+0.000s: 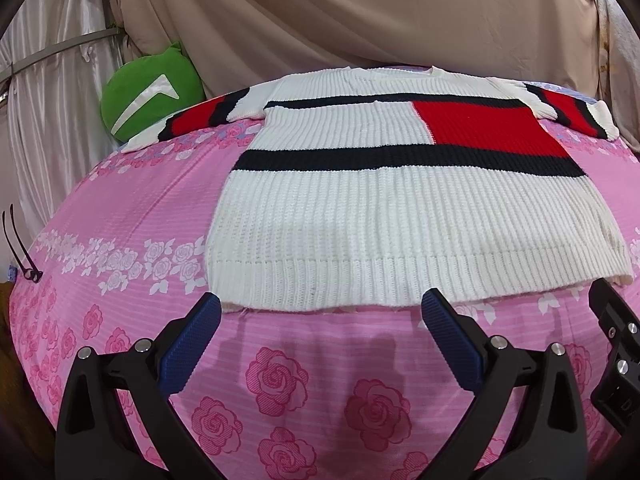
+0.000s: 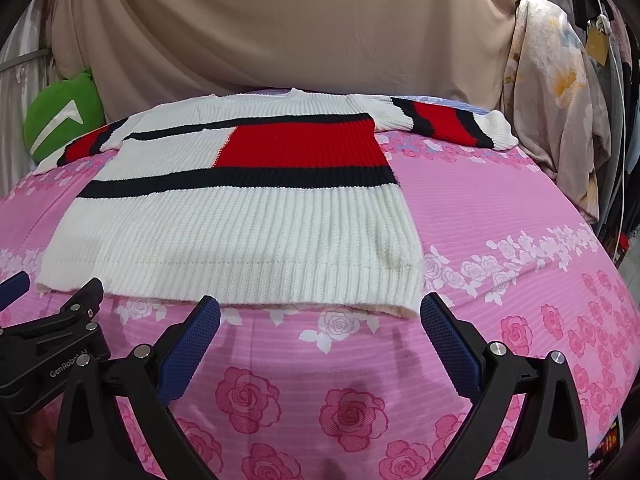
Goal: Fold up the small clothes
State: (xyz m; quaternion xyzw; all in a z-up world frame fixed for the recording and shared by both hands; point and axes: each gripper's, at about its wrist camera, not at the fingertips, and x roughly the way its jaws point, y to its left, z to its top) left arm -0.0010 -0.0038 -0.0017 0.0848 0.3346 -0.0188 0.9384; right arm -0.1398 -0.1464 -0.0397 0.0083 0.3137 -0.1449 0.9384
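Observation:
A small white ribbed knit sweater (image 1: 360, 216) (image 2: 240, 224) with navy stripes and a red block lies flat on the pink rose-print bed cover (image 1: 132, 216) (image 2: 500, 208), sleeves spread out to both sides, hem toward me. My left gripper (image 1: 322, 304) is open just short of the hem's left half, with nothing between its blue-padded fingers. My right gripper (image 2: 320, 306) is open too, at the hem's right corner, holding nothing. Part of the right gripper's body (image 1: 616, 344) shows in the left wrist view, and part of the left gripper's body (image 2: 52, 344) shows in the right wrist view.
A green cushion (image 1: 148, 96) (image 2: 60, 120) sits at the back left by a pale curtain. A beige sheet (image 1: 360, 20) hangs behind the bed. Floral fabric (image 2: 560, 92) hangs at the back right. Black cable ties (image 1: 18, 248) stick up at the bed's left edge.

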